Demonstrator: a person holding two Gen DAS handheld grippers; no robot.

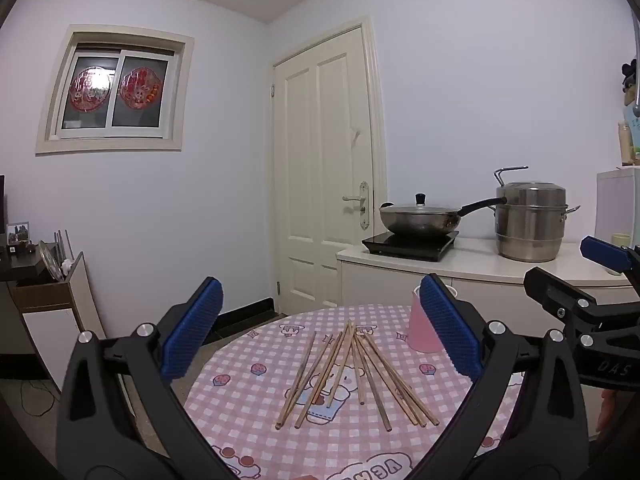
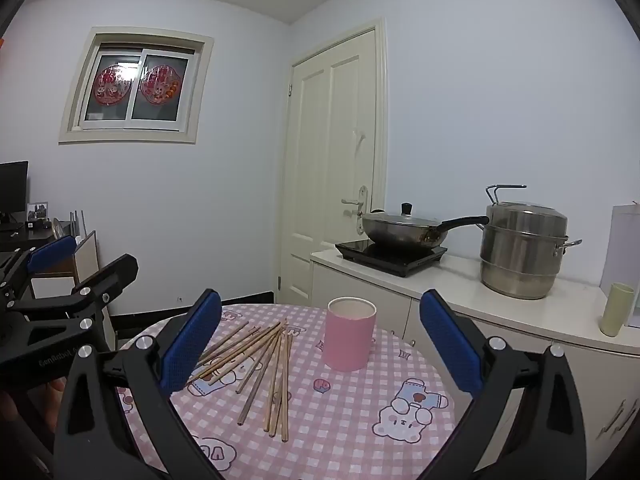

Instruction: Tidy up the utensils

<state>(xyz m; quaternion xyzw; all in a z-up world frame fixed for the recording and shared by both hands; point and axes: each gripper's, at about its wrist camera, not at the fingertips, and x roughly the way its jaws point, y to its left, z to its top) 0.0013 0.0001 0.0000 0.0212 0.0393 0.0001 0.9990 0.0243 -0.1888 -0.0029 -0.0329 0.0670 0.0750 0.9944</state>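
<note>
A loose heap of wooden chopsticks (image 1: 352, 376) lies fanned out on a round table (image 1: 248, 420) covered with a pink checked cloth printed with cartoon bears; their far ends bunch together and their near ends spread apart, several crossing one another. A pink cup (image 2: 349, 334) stands upright on the cloth just beside the far ends of the chopsticks, on their right, not touching them as far as the right wrist view shows; its inside cannot be seen. The left gripper (image 1: 320, 328) hangs above the near edge of the table with its blue-padded fingers spread wide and nothing between them, the chopsticks showing in the gap. The right gripper (image 2: 320, 340) is likewise released, its fingers wide apart and empty, with the cup and the right part of the heap framed between them. Each gripper shows at the edge of the other's view, so they sit side by side, the left one nearer the chopsticks. Behind the table a white counter (image 2: 500, 308) carries a black cooktop (image 2: 390, 256) with a lidded wok (image 2: 400, 232) on it, a steel steamer pot (image 2: 524, 248) and a pale green cup (image 2: 616, 314). A closed cream door (image 1: 324, 168) stands in the corner.
</note>
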